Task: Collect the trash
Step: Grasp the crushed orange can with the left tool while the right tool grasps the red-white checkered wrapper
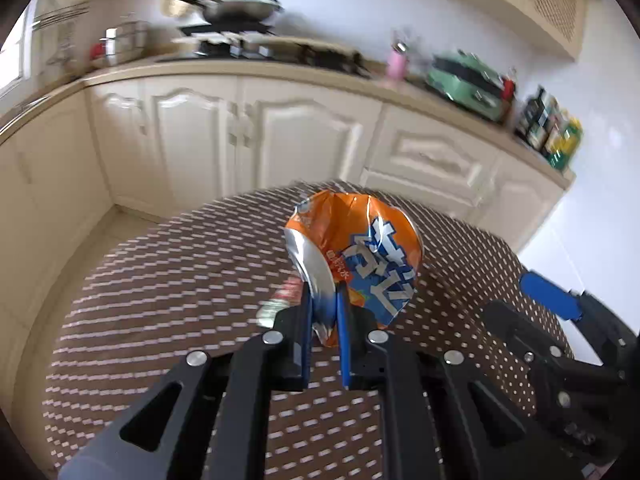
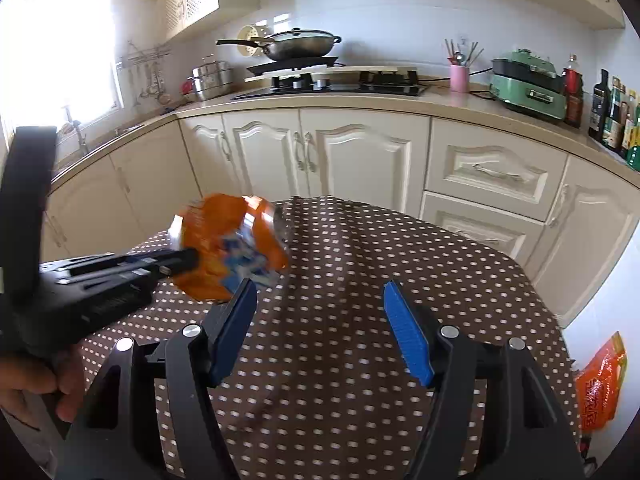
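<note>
A crushed orange soda can [image 1: 356, 256] with blue and white lettering is pinched between the blue pads of my left gripper [image 1: 324, 304], held above the brown polka-dot table [image 1: 160, 300]. In the right wrist view the same can [image 2: 232, 248] appears blurred at the left, held by the left gripper [image 2: 176, 264]. My right gripper [image 2: 320, 300] is open and empty over the table [image 2: 360, 360]. It also shows at the right of the left wrist view [image 1: 552, 292]. A small red and white wrapper [image 1: 282, 300] lies on the table behind the left fingers.
Cream kitchen cabinets [image 2: 360, 160] and a counter with a stove and wok [image 2: 296, 46], a pink utensil cup [image 2: 459, 78], a green appliance [image 2: 528, 84] and bottles [image 2: 608, 112] stand beyond the table. An orange bag [image 2: 600, 380] lies on the floor at the right.
</note>
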Tool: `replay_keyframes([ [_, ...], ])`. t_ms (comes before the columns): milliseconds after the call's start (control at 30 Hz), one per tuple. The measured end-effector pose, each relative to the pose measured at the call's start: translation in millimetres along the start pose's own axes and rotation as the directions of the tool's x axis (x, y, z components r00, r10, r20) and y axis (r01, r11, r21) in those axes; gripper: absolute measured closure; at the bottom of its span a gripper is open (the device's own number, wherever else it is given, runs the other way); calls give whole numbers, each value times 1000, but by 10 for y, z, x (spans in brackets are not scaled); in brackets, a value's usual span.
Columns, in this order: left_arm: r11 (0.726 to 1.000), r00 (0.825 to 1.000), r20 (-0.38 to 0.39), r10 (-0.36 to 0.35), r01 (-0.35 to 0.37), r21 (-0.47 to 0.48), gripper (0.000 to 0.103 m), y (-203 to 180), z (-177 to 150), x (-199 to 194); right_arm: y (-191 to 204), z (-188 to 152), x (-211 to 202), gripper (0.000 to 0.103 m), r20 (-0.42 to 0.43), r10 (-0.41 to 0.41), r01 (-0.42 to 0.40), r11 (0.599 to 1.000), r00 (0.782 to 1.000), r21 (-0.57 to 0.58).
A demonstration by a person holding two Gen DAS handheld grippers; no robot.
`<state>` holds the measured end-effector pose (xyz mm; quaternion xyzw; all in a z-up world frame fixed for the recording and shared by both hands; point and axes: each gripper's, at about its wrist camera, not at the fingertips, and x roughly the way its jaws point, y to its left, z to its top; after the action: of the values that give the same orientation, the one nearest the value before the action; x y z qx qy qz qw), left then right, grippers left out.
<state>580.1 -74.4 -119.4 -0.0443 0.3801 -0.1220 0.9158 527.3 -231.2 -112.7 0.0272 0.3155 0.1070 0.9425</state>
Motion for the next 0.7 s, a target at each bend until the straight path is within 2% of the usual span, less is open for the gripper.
replay_keyframes([
  [133, 995, 996, 58, 72, -67, -80, 93, 427, -9, -302, 237, 42, 148, 39, -37, 17, -19, 999, 999, -34],
  [267, 982, 984, 96, 153, -141, -123, 93, 802, -68, -513, 482, 68, 445, 39, -115, 73, -76, 997, 991, -23],
  [400, 971, 977, 101, 187, -168, -171, 93, 1131, -116, -610, 718, 82, 771, 39, -184, 94, -97, 995, 979, -11],
  [600, 960, 975, 94, 202, -178, -215, 93, 1489, -196, -659, 987, 126, 1134, 39, -222, 25, -34, 999, 975, -39],
  [700, 961, 978, 95, 188, -163, -223, 93, 1579, -230, -687, 999, 133, 1252, 39, -243, 13, -18, 1000, 970, -18],
])
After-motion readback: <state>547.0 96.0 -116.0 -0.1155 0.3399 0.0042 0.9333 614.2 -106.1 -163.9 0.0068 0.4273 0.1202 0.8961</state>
